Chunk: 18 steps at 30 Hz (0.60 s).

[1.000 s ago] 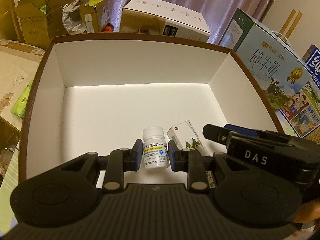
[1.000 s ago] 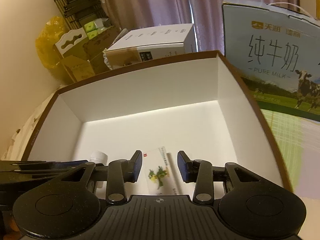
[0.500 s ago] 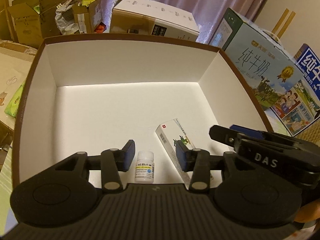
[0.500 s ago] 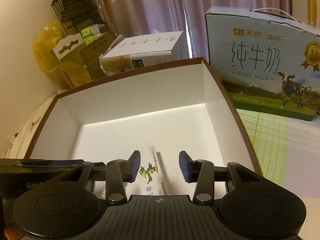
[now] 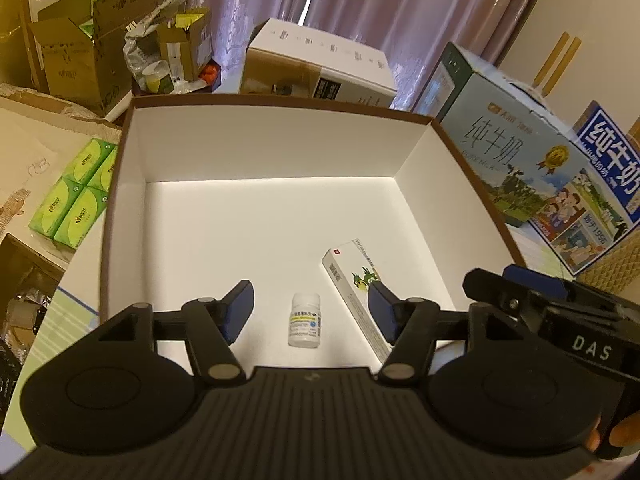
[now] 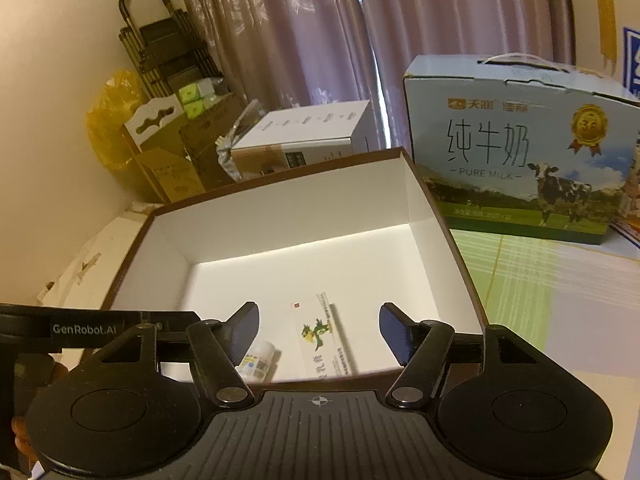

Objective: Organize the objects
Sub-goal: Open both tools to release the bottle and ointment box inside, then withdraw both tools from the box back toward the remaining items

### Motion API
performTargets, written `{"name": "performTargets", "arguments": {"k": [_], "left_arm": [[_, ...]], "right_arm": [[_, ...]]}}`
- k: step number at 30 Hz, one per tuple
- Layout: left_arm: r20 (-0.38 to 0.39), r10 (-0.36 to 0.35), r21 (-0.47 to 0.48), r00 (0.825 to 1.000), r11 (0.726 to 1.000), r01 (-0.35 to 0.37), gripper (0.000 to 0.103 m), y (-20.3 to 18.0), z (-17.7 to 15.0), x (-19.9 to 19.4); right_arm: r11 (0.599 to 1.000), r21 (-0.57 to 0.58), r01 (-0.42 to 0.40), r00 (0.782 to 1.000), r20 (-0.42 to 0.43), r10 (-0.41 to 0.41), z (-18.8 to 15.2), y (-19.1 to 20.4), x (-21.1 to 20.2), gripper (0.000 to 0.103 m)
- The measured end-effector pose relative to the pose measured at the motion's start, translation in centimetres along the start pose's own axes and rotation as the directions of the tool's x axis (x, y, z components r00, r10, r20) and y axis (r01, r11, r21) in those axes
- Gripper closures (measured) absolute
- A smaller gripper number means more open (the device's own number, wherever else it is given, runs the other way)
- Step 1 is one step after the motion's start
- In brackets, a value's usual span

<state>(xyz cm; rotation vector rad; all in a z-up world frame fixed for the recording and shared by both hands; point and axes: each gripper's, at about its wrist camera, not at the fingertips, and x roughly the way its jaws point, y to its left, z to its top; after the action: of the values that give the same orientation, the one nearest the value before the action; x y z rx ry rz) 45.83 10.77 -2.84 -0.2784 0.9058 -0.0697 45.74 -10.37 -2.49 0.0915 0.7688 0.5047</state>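
While jaws gape, pill bottle (image 5: 305,320) upright beside medicine carton (image 5: 357,288), white box (image 5: 280,148)

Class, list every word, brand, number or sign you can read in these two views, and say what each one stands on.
"DAS": on the right tongs, seen from the left wrist.
"GenRobot.AI": on the left tongs, seen from the right wrist.
"PURE MILK": on the milk carton, under large Chinese characters.
"1956": on a second milk carton.
Pill bottle label: too small to read.
Medicine box print: too blurred to read.
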Motion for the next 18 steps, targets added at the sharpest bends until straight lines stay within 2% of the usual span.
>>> {"name": "performTargets", "arguments": {"k": [18], "left_arm": [[0.054, -0.071, 0.05, 0.996, 0.996, 0.068, 0.039, -0.9, -4.4, -7.8]], "right_arm": [[0.998, 0.065, 0.008, 0.996, 0.084, -0.014, -3.7, 2.3, -9.1, 0.036]]}}
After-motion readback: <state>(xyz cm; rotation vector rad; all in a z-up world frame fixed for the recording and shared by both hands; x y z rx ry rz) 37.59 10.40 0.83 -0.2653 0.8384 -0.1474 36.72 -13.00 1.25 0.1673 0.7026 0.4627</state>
